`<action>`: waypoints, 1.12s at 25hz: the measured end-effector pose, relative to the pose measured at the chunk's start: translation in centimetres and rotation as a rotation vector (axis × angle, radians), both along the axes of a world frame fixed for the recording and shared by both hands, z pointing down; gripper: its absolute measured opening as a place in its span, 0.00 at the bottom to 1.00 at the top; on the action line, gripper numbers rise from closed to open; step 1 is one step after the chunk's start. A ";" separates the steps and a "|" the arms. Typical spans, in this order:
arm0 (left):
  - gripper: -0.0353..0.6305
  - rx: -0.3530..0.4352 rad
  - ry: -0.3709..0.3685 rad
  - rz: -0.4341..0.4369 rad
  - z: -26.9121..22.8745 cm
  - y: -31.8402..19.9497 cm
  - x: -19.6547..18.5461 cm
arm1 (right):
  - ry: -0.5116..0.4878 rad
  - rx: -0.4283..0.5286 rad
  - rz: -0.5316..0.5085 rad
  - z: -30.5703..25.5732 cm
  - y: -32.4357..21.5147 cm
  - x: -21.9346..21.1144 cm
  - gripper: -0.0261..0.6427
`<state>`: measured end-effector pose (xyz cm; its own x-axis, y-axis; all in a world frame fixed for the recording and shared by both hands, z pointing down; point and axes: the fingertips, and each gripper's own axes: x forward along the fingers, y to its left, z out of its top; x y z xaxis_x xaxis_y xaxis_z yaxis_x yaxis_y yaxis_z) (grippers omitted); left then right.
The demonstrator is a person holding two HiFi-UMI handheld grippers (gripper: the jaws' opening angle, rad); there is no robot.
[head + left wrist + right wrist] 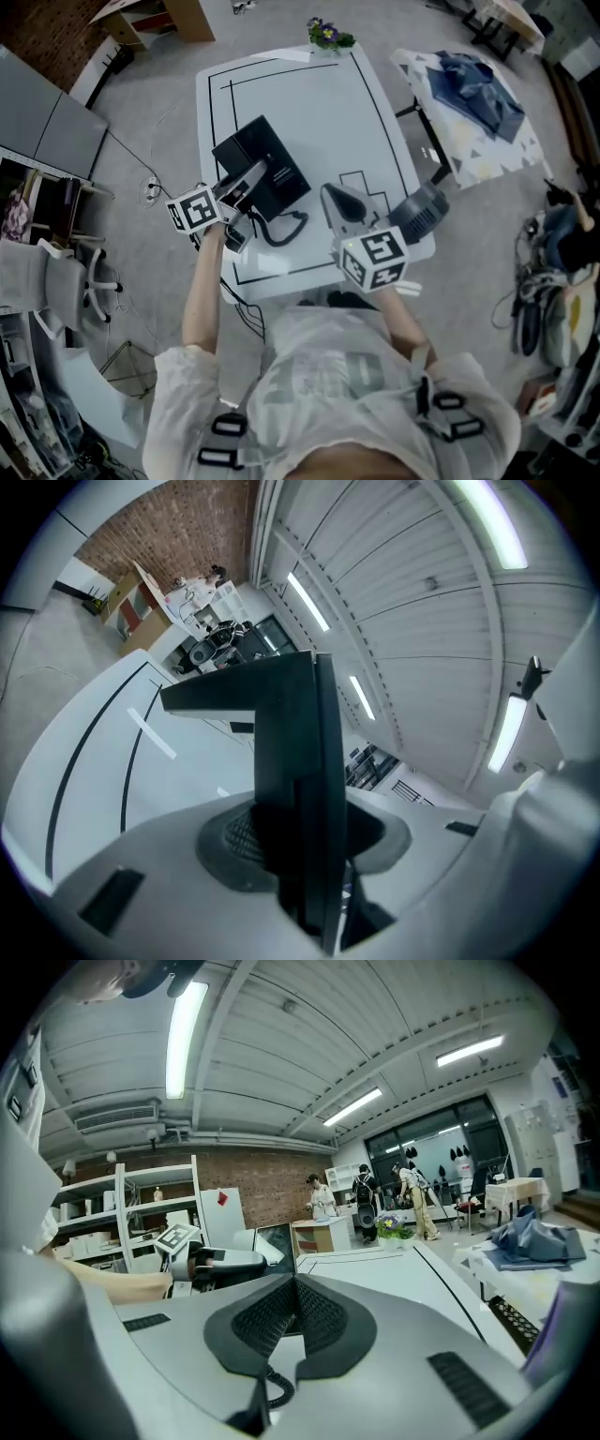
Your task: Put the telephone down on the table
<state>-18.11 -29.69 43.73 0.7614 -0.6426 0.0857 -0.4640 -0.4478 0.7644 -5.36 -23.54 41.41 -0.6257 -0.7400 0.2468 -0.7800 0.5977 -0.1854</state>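
The left tool [251, 178] is clamped on the near edge of the black telephone [251, 145], probably because the flat body gives a firm hold for lowering it. The telephone sits low over the left half of the white worktop [314, 103]; whether it touches yet I cannot tell. Its coiled cord [283, 231] trails on the worktop between the tools. The right tool [335, 196] hovers beside it, jaws together and empty, seemingly in reserve. One telephone, one cord, two tools.

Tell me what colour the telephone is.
The telephone is black; the head view shows it best.
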 end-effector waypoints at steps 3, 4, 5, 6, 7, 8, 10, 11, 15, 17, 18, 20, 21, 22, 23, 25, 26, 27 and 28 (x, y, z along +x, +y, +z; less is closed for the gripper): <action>0.30 -0.024 -0.020 0.047 1.5 -1.6 0.3 | 0.014 -0.029 0.009 0.8 0.0 0.0 0.05; 0.30 -0.028 -0.039 0.064 2.0 -2.2 0.5 | 0.018 -0.034 0.010 0.9 -0.1 0.0 0.05; 0.30 -0.032 -0.060 0.082 2.4 -2.7 0.7 | 0.023 -0.036 0.010 1.0 -0.3 0.1 0.05; 0.30 -0.035 -0.080 0.100 2.9 -3.3 0.9 | 0.027 -0.038 0.013 1.0 -0.6 0.1 0.05; 0.30 -0.039 -0.096 0.117 3.4 -4.0 1.1 | 0.028 -0.045 0.018 1.1 -0.8 0.2 0.05; 0.30 -0.045 -0.110 0.132 3.9 -4.6 1.4 | 0.027 -0.055 0.025 1.3 -1.0 0.3 0.05; 0.30 -0.064 -0.137 0.160 4.9 -5.7 1.8 | 0.018 -0.076 0.032 1.6 -1.4 0.1 0.05; 0.30 -0.075 -0.149 0.175 5.5 -6.3 2.0 | 0.014 -0.084 0.033 1.7 -1.6 -0.1 0.05; 0.30 -0.142 -0.155 0.244 7.8 -8.1 3.6 | 0.008 -0.108 0.051 2.6 -2.7 0.4 0.05; 0.30 -0.168 -0.169 0.275 8.9 -8.9 4.1 | 0.002 -0.123 0.045 3.2 -2.9 0.4 0.05; 0.30 -0.176 -0.183 0.291 9.3 -9.1 4.4 | 0.003 -0.135 0.043 3.5 -2.9 0.3 0.05; 0.30 -0.193 -0.204 0.323 10.0 -9.4 4.8 | 0.008 -0.158 0.052 4.2 -2.8 0.3 0.05; 0.30 -0.201 -0.210 0.337 10.3 -9.5 5.1 | 0.009 -0.165 0.057 4.4 -2.8 0.4 0.05; 0.30 -0.208 -0.212 0.348 10.5 -9.5 5.3 | 0.010 -0.169 0.059 4.6 -2.8 0.3 0.05; 0.30 -0.216 -0.210 0.358 10.7 -9.5 5.5 | 0.012 -0.173 0.058 4.9 -2.8 0.3 0.05; 0.30 -0.231 -0.197 0.371 10.9 -9.7 5.9 | 0.016 -0.180 0.053 5.3 -2.9 0.1 0.05; 0.30 -0.238 -0.190 0.378 11.1 -9.8 6.1 | 0.016 -0.187 0.053 5.5 -2.9 0.1 0.05; 0.30 -0.246 -0.183 0.385 11.2 -9.9 6.4 | 0.015 -0.194 0.053 5.7 -2.9 0.1 0.05; 0.30 -0.254 -0.176 0.393 11.4 -10.0 6.5 | 0.012 -0.200 0.053 5.7 -3.0 0.0 0.05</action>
<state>-11.58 -39.72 55.08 0.9017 -0.2523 0.3510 -0.4291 -0.4249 0.7970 -5.37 -26.50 47.13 -0.5831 -0.7075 0.3993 -0.8124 0.5078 -0.2866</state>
